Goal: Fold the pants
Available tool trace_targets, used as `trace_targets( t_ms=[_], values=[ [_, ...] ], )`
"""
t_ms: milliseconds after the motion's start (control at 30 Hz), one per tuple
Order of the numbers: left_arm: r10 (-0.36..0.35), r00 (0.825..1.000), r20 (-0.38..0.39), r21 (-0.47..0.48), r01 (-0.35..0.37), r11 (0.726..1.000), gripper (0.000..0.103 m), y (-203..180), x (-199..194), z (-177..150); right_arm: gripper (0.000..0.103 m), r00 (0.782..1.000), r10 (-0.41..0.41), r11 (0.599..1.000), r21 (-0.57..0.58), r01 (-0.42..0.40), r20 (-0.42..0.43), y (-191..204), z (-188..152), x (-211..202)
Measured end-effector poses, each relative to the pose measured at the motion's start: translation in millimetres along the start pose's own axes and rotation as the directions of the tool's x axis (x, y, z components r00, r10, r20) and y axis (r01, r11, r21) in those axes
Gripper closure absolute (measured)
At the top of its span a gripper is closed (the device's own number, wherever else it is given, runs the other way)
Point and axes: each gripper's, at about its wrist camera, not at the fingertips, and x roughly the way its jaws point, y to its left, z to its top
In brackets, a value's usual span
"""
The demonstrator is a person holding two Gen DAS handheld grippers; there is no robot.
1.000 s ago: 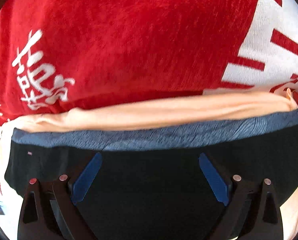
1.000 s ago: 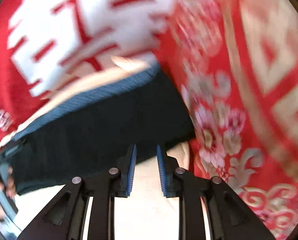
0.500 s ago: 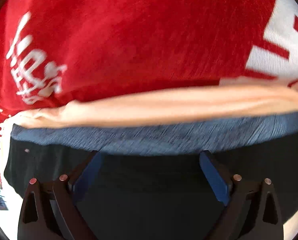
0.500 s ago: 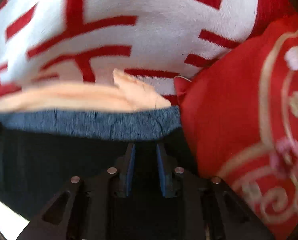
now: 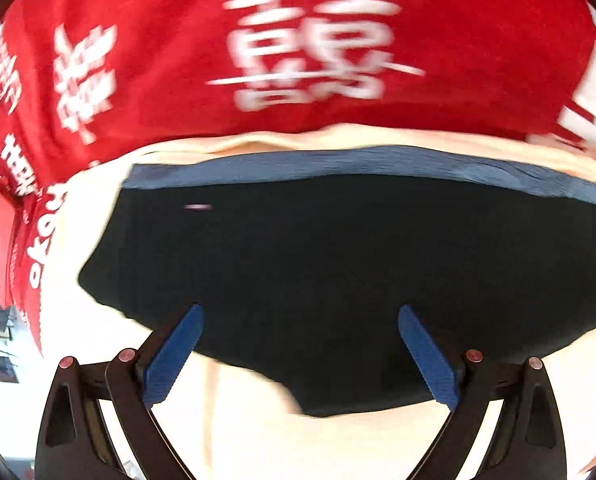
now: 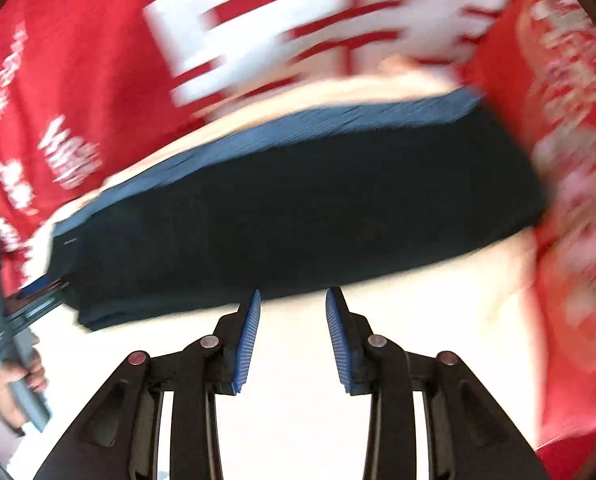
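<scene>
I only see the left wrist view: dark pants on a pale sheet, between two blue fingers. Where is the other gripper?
Observer: The right gripper is open and empty, over the sheet, just short of the pants' near edge.
Operator: What lies past the pants' right end?
Observer: A red cushion with a pale pattern, too blurred to read.
Operator: Who is holding my gripper?
Observer: A hand grips the handle of the left gripper, at the pants' left end.
</scene>
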Motion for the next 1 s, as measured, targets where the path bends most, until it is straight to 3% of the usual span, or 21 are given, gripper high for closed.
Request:
trace_targets(
  t_ms=[67, 133, 167, 233, 333, 400, 467, 600, 667, 700, 800, 900, 967, 1000],
  values=[
    [0.005, 1.000, 0.001, -0.014, -0.005, 1.000, 0.004, 32.0, 5.8, 2.3, 0.066, 0.992, 0.118, 0.993, 0.031, -0.117, -0.034, 32.3, -15.5, 16.0],
    [0.025, 1.000, 0.011, -0.008, -0.024, 1.000, 0.004, 54.7, 6.2, -5.5, 0.066, 0.962, 0.268, 0.960, 0.100, -0.261, -0.062, 56.7, -40.6, 41.0],
    [0.038, 0.999, 0.020, -0.005, -0.038, 0.999, 0.004, 68.6, 8.2, -2.6, 0.066, 0.929, 0.364, 0.923, 0.159, -0.349, -0.069, 80.5, -54.6, 53.4],
    [0.036, 0.999, 0.037, 0.001, -0.036, 0.999, 0.004, 101.0, 20.8, 6.3, 0.066, 0.883, 0.466, 0.867, 0.232, -0.442, -0.059, 112.1, -69.5, 78.4],
    [0.077, 0.996, 0.041, 0.035, -0.078, 0.996, 0.004, 135.8, 53.8, 18.1, 0.066, 0.849, 0.528, 0.817, 0.293, -0.497, -0.033, 147.8, -88.6, 112.6],
    [0.096, 0.995, 0.011, 0.051, -0.097, 0.994, 0.004, 150.9, 76.0, 18.8, 0.066, 0.837, 0.547, 0.796, 0.321, -0.513, -0.020, 156.7, -87.0, 133.7],
    [0.097, 0.995, -0.029, 0.050, -0.095, 0.994, 0.004, 165.1, 99.8, 14.2, 0.066, 0.841, 0.540, 0.799, 0.327, -0.504, -0.021, 166.9, -93.9, 145.8],
    [-0.026, 0.999, -0.042, -0.067, 0.023, 0.997, 0.000, 189.8, 117.3, 4.5, 0.066, 0.836, 0.548, 0.779, 0.370, -0.506, -0.010, 169.0, -93.6, 157.8],
    [-0.033, 0.999, -0.041, -0.056, 0.030, 0.998, 0.000, 190.7, 117.2, 3.3, 0.073, 0.833, 0.553, 0.776, 0.367, -0.513, -0.003, 173.0, -83.8, 161.4],
    [-0.027, 0.999, -0.038, -0.029, 0.026, 0.999, 0.000, 189.4, 116.3, 2.3, 0.094, 0.842, 0.540, 0.788, 0.353, -0.504, -0.004, 177.3, -76.6, 158.9],
    [-0.011, 1.000, -0.023, 0.065, 0.013, 0.998, 0.000, 189.8, 114.7, -4.6, 0.094, 0.871, 0.492, 0.839, 0.269, -0.472, -0.008, 193.9, -61.0, 139.1],
    [-0.031, 0.999, -0.029, 0.082, 0.033, 0.996, 0.000, 195.5, 118.0, -12.9, 0.095, 0.910, 0.413, 0.891, 0.223, -0.395, -0.038, 200.1, -75.2, 136.0],
    [-0.035, 0.999, -0.023, 0.085, 0.037, 0.996, 0.000, 198.4, 118.0, -12.6, 0.095, 0.923, 0.378, 0.903, 0.243, -0.353, -0.064, 194.2, -88.0, 146.0],
    [-0.031, 0.999, -0.019, 0.085, 0.033, 0.996, 0.000, 197.6, 116.7, -12.6, 0.095, 0.917, 0.394, 0.890, 0.275, -0.364, -0.059, 189.0, -93.9, 150.6]
  ],
)
